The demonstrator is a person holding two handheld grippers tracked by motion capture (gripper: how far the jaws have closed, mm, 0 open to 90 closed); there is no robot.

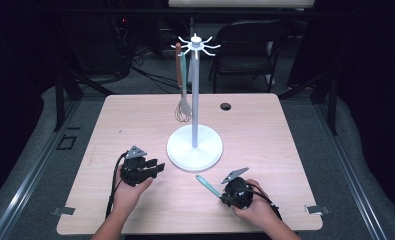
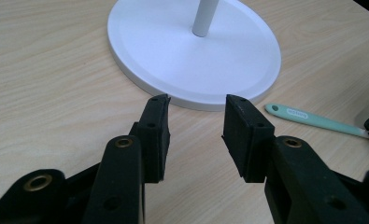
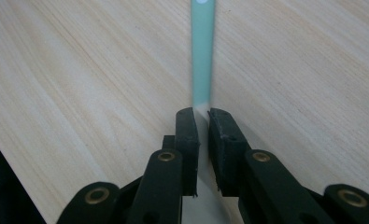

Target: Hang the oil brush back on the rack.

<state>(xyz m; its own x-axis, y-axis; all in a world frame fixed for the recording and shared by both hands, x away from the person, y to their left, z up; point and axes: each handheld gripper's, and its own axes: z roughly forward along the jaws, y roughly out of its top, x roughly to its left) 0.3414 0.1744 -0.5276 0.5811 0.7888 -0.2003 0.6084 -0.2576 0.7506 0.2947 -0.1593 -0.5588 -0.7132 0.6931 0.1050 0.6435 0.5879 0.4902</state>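
A white hanging stand (image 1: 194, 149) with a round base and a hooked top stands mid-table. From its hooks hang a wire whisk (image 1: 183, 112) and a second utensil beside it. A mint-green utensil handle (image 1: 207, 185) lies on the table just right of the base (image 2: 191, 56). My right gripper (image 1: 221, 195) is shut on its near end, and the handle (image 3: 202, 51) runs straight away from the jaws (image 3: 203, 114). My left gripper (image 1: 157, 167) rests left of the base, open with nothing between its pads (image 2: 196, 126). Beyond those pads lies the mint handle (image 2: 313, 119).
The light wooden table (image 1: 265, 130) has a small round cable hole (image 1: 225, 106) at the back right. A black chair (image 1: 250, 45) stands behind the table. Metal clips sit at the front corners (image 1: 317, 209).
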